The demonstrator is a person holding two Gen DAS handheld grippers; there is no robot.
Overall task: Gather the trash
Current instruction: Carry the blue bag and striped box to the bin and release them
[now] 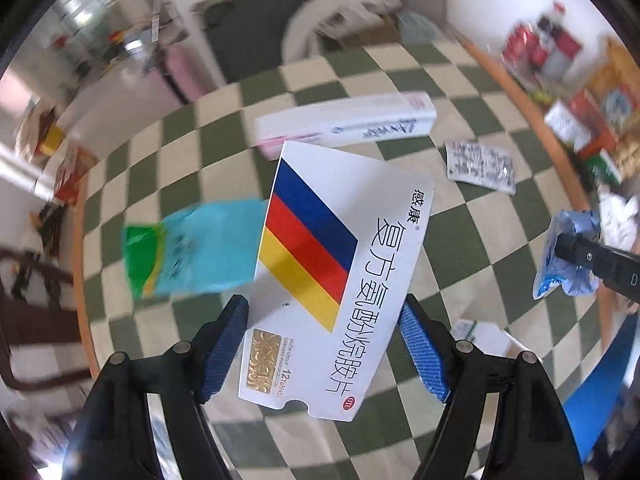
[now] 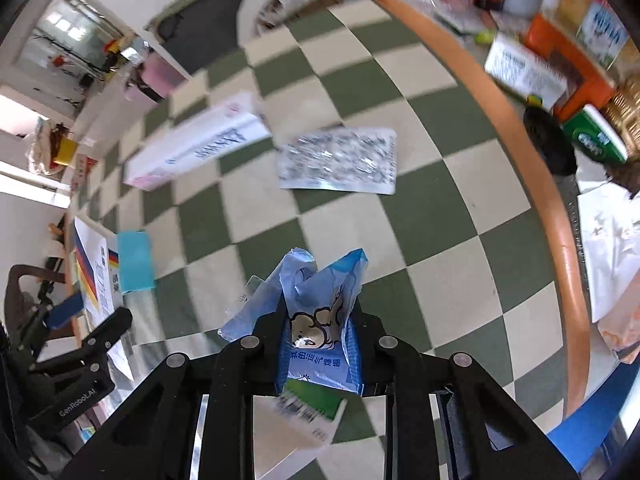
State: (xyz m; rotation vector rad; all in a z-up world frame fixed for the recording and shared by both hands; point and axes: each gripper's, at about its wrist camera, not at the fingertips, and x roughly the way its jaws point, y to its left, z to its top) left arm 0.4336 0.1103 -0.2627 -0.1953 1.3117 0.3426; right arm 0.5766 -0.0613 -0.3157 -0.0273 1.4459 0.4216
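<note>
My left gripper [image 1: 324, 320] is shut on a white medicine box [image 1: 332, 264] with blue, red and yellow stripes, held above the checkered table [image 1: 460, 240]. My right gripper [image 2: 318, 320] is shut on a crumpled blue wrapper [image 2: 316, 312] with a cartoon print; it also shows at the right of the left wrist view [image 1: 568, 256]. On the table lie a long white and pink box [image 1: 348, 120] [image 2: 192, 144], a silver blister pack [image 1: 480, 166] [image 2: 340, 160] and a teal packet [image 1: 192, 248] [image 2: 134, 262]. The left gripper and its box show in the right wrist view [image 2: 92, 276].
A white and green box [image 2: 312, 404] lies under my right gripper. The table's orange rim [image 2: 560, 232] curves along the right. Beyond it stand cartons and cans [image 2: 560, 40] and a white bag [image 2: 612, 240]. A chair [image 1: 32, 300] stands at the left.
</note>
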